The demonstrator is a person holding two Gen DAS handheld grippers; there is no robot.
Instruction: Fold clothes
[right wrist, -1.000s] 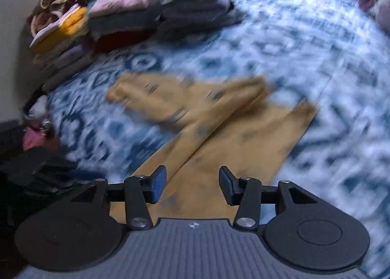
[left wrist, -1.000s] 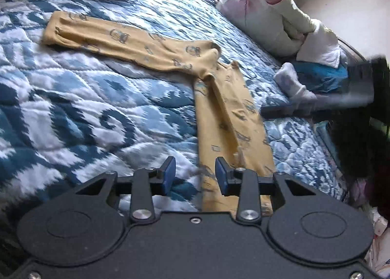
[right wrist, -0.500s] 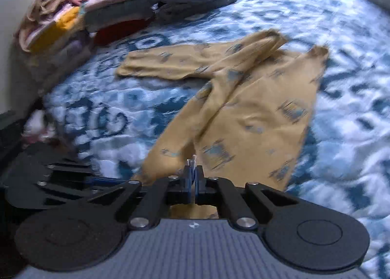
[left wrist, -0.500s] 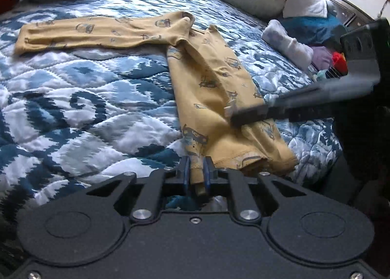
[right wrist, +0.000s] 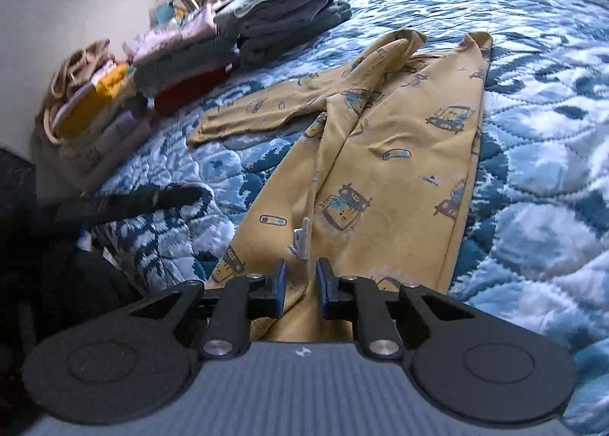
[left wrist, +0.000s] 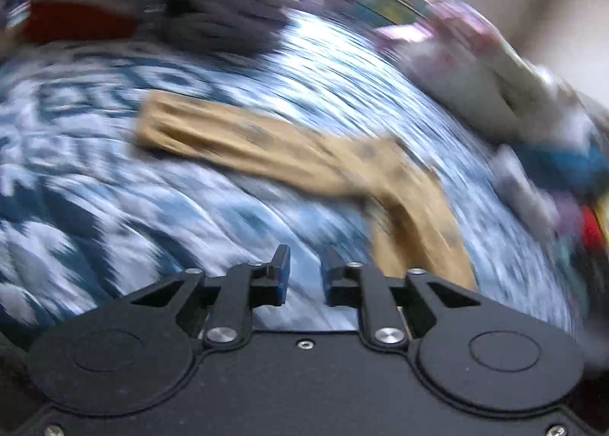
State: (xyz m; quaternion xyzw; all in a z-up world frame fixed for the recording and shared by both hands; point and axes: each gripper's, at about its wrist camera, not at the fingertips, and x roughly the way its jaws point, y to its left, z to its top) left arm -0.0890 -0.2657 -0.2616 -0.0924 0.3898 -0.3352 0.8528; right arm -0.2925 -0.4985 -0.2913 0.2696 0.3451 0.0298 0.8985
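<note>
A yellow car-print garment (right wrist: 399,154) lies spread on the blue and white quilt (right wrist: 533,101), one long part reaching left and the body running toward me. My right gripper (right wrist: 300,278) is at its near hem. Its jaws are opening and stand a little apart, with a loose fold of the yellow cloth between the pads, near a white tag (right wrist: 302,238). The left wrist view is smeared by motion. There the garment (left wrist: 289,150) lies ahead and to the right, and my left gripper (left wrist: 304,274) is opening over bare quilt (left wrist: 114,207) with nothing between its jaws.
Stacks of folded clothes (right wrist: 228,43) line the bed's far left by the wall and also show blurred in the left wrist view (left wrist: 213,17). A heap of loose clothing (left wrist: 475,66) sits at the right. The other gripper's dark body (right wrist: 125,203) is at the left.
Half a second ago both grippers were shut on the garment's near hem. Both now stand apart. The left one has swung away from the hem, and its view has gone blurred.
</note>
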